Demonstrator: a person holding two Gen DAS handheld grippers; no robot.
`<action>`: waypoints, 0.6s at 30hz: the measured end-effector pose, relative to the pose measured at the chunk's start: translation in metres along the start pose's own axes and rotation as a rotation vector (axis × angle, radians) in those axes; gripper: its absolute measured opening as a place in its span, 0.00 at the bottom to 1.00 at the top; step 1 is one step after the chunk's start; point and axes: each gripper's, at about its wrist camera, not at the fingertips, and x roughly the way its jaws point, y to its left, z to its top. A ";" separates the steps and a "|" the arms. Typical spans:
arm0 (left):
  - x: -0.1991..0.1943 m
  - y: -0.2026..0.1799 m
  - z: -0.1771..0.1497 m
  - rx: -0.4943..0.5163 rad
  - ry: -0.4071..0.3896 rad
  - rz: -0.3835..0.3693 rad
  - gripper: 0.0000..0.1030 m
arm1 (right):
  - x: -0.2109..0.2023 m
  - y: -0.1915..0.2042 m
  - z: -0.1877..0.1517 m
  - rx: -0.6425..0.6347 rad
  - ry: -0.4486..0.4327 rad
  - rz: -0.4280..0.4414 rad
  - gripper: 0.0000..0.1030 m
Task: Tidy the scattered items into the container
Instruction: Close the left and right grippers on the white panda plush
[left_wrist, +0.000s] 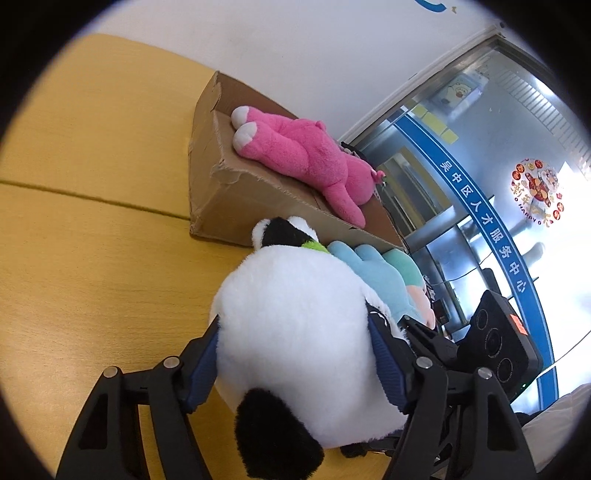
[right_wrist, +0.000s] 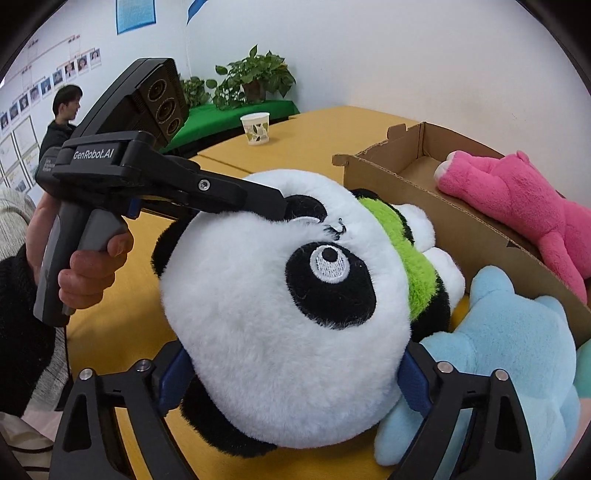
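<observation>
Plush panda (left_wrist: 295, 314) head clamped between left tongs (left_wrist: 295, 354) and right tongs (right_wrist: 295, 373).

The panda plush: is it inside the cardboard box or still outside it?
Outside. The panda plush lies on the yellow table beside the cardboard box; only the pink plush is inside.

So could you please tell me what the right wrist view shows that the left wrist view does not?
Only the right wrist view shows the panda's face with its embroidered eye, a patterned paper cup on the yellow table, potted green plants and the hand holding the left gripper.

Only the left wrist view shows a glass door with a blue lettered band.

Both show the black-and-white panda plush, the pink plush toy lying in the brown cardboard box, and the light blue plush toy.
</observation>
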 end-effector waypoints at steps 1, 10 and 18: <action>-0.001 -0.003 -0.001 0.003 -0.008 0.006 0.70 | -0.002 0.000 -0.001 0.006 -0.005 0.008 0.90; -0.004 -0.034 -0.006 -0.004 -0.055 0.027 0.68 | -0.022 -0.007 -0.009 0.010 -0.032 0.069 0.88; -0.003 -0.087 0.021 0.083 -0.102 0.017 0.67 | -0.066 -0.031 -0.003 -0.024 -0.112 0.079 0.85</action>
